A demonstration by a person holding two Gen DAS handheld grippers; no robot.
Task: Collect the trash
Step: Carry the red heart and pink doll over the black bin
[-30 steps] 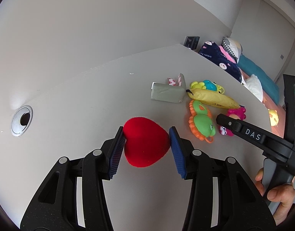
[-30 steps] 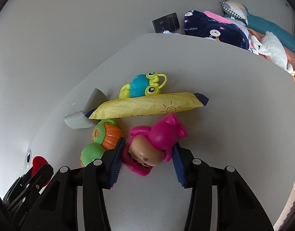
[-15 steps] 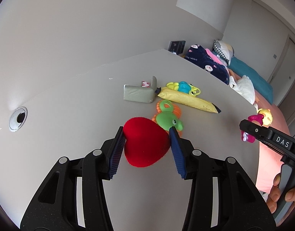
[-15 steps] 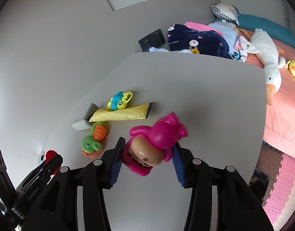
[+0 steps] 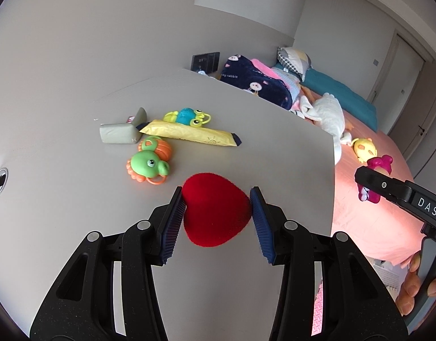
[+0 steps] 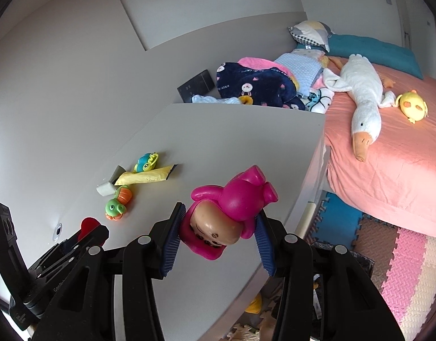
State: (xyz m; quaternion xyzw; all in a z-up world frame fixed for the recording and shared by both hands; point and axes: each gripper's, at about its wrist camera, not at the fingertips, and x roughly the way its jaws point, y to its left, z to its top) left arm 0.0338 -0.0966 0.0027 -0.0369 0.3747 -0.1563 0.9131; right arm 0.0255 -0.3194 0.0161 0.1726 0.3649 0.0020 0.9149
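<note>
Table [image 5: 246,130]: grey top, extends ahead of and below both tongs; its right-hand edge passes under the right tongs, with bed and floor mats beyond.

Left tongs [image 5: 216,213]: closed on the red heart [image 5: 215,213], a fuzzy piece pressed between both blue pads and carried clear above the tabletop. In the right wrist view the same heart shows at lower left, at the tip of the other tool.

Right tongs [image 6: 218,227]: closed on the pink doll figure [image 6: 226,216], head squeezed between the pads, held over the table's near right corner.

Judged progress: two items lifted, none seen deposited. No bin can be identified for certain; a dark container [image 6: 357,258] shows on the floor below the table edge, just right of the right tongs, and may be the target.

Left on the table, ahead and to the left of both tongs, clustered together:
- yellow wrapper [image 5: 189,136], long, flat
- grey pouch [image 5: 119,135], touching the wrapper's left end
- green-and-orange toy [image 5: 149,164], nearest the left tongs
- blue-and-yellow toy [image 5: 188,116], just behind the wrapper

Estimate: task under half done, four pieces outstanding.
</note>
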